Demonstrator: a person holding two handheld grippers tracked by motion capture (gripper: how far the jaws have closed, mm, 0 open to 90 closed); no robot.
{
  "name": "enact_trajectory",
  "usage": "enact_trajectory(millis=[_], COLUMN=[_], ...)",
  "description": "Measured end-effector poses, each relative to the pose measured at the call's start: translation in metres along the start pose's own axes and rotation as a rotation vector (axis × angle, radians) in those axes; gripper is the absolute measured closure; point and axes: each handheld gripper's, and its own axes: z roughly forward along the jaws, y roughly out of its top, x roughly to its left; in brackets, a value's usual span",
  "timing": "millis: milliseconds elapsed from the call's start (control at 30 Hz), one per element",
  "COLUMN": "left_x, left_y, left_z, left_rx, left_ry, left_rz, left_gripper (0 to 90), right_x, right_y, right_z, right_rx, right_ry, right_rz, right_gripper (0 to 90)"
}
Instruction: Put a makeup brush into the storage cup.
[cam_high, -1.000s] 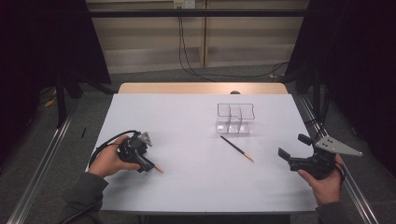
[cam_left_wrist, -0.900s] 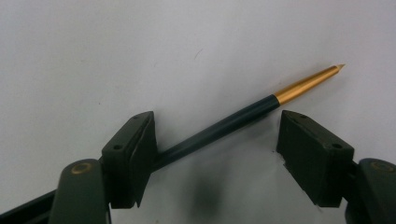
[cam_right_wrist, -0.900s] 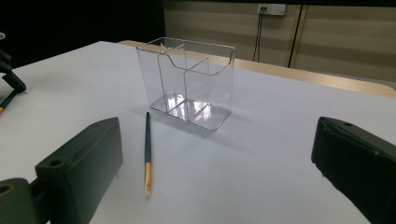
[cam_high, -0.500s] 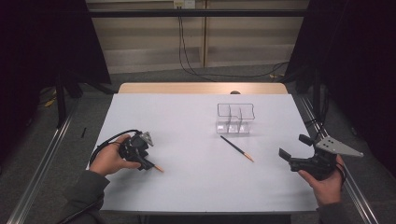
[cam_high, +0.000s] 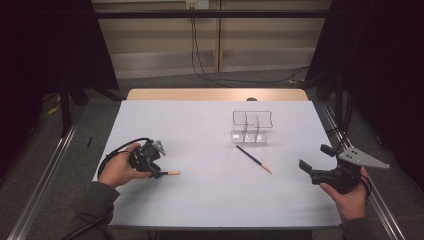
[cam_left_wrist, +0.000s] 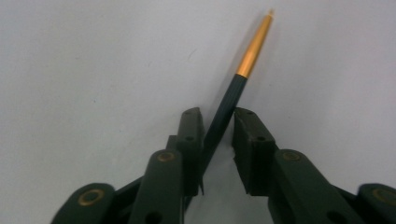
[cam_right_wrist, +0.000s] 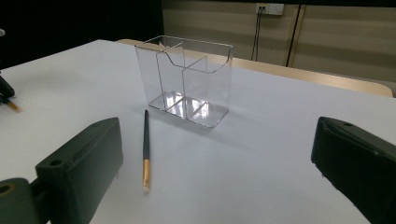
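Compared with the earlier high view, the left gripper (cam_high: 152, 167) had its jaws drawn in: they had just been closing on a dark pen with an orange tip (cam_high: 167, 173) that lay on the white table (cam_high: 210, 200), well to the left of the clear acrylic organizer (cam_high: 251, 126). Neither hand had shifted, and the second pen (cam_high: 253, 159) lay where it had been, just in front of the organizer. The left gripper view showed what the high view could not: the pen's dark barrel (cam_left_wrist: 224, 116) sat between the two pads, one pad touching it and the other nearly so, so the grasp looked nearly clenched, with the orange end pointing away beyond the jaws. The right gripper (cam_high: 320, 165), held well to the right of the organizer, stood released with nothing between its jaws. Its own view revealed the organizer's (cam_right_wrist: 187, 79) inner dividers and empty compartments, and the second pen (cam_right_wrist: 146, 149) lying just beside the organizer's base.
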Motion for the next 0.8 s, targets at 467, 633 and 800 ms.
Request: enact_trajectory(millis=[467, 633, 800], left_x=[0.0006, 0.0011, 0.0015], left_y=[0.0017, -0.0013, -0.0019], left_z=[0.0015, 0.0009, 0.0013], left_rx=[0.001, -0.012, -0.022], left_ry=[-0.002, -0.007, -0.004], left_rz=[-0.018, -0.017, -0.001], left_gripper=[82.3, 82.2, 82.2], right_x=[0.0012, 0.0015, 0.0014], right_y=[-0.0003, -0.0003, -0.0002], right_z=[0.0016, 0.0012, 0.0007], right_rx=[0.002, 0.006, 0.007], right_ry=[0.005, 0.001, 0.005], right_rz=[0.001, 0.000, 0.000], right_gripper=[1.8, 1.8, 1.8])
